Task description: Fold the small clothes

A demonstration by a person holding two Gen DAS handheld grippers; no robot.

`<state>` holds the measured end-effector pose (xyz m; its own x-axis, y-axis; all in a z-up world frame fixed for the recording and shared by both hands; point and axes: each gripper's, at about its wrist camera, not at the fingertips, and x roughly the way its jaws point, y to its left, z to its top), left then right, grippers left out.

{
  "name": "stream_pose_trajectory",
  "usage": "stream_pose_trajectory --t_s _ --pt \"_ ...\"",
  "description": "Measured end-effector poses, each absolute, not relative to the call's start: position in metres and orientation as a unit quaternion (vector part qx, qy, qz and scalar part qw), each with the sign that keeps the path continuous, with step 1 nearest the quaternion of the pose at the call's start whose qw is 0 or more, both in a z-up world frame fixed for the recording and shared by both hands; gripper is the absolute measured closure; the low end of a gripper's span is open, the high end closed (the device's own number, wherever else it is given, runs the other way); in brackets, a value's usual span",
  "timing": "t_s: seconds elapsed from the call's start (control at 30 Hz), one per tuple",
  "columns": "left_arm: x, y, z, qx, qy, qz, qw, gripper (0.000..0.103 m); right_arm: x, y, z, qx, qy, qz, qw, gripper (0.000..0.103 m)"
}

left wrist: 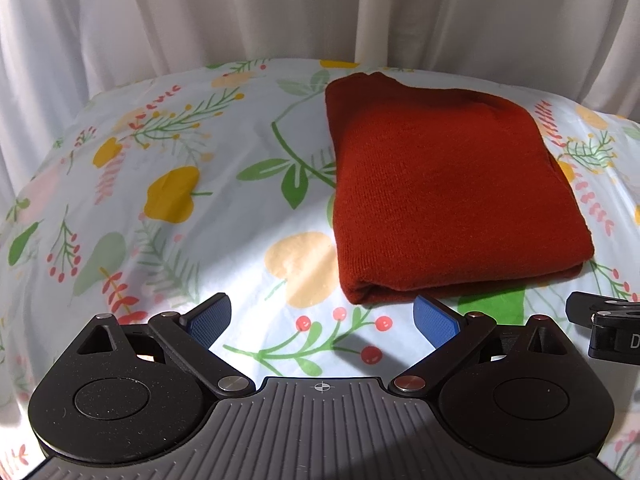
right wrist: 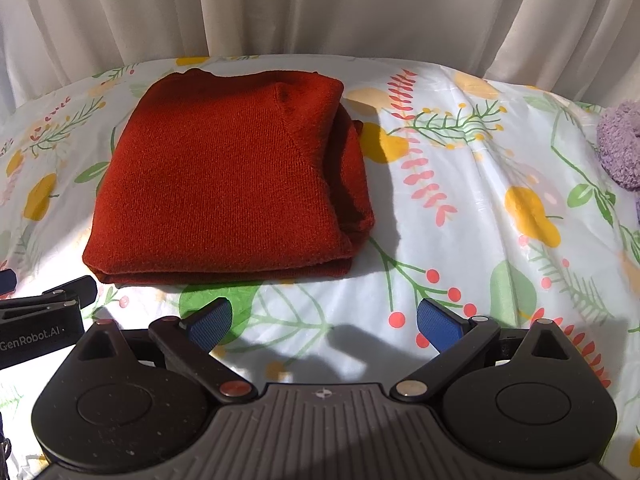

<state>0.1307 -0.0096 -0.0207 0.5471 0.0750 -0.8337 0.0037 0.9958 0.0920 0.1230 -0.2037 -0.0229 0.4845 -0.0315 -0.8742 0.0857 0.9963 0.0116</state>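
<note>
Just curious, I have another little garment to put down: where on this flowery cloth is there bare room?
Left of the folded red sweater is bare. So is the stretch between it and the purple fluffy item.

Sharp focus; hard sunlight patches on floral cloth [right wrist: 460, 208], dark cast shadows; fisheye bending and vignetting at corners.

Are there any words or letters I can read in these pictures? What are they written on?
"GenRobot.AI": white letters on the black body of the left gripper, seen at the left edge of the right wrist view.
"D": a single white letter, the rest cut off by the frame edge, on the black body of the right gripper in the left wrist view.
The red sweater and the flowered tablecloth show no words.
</note>
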Motion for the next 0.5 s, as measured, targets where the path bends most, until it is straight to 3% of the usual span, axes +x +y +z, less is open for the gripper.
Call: stream_pose_trajectory --t_s 0.5 --pt "0.1291 -0.0105 -0.0204 0.041 0.475 0.013 0.879 0.003 0.1221 -0.2029 -0.0212 0.028 0.505 -0.035 0.862 0.004"
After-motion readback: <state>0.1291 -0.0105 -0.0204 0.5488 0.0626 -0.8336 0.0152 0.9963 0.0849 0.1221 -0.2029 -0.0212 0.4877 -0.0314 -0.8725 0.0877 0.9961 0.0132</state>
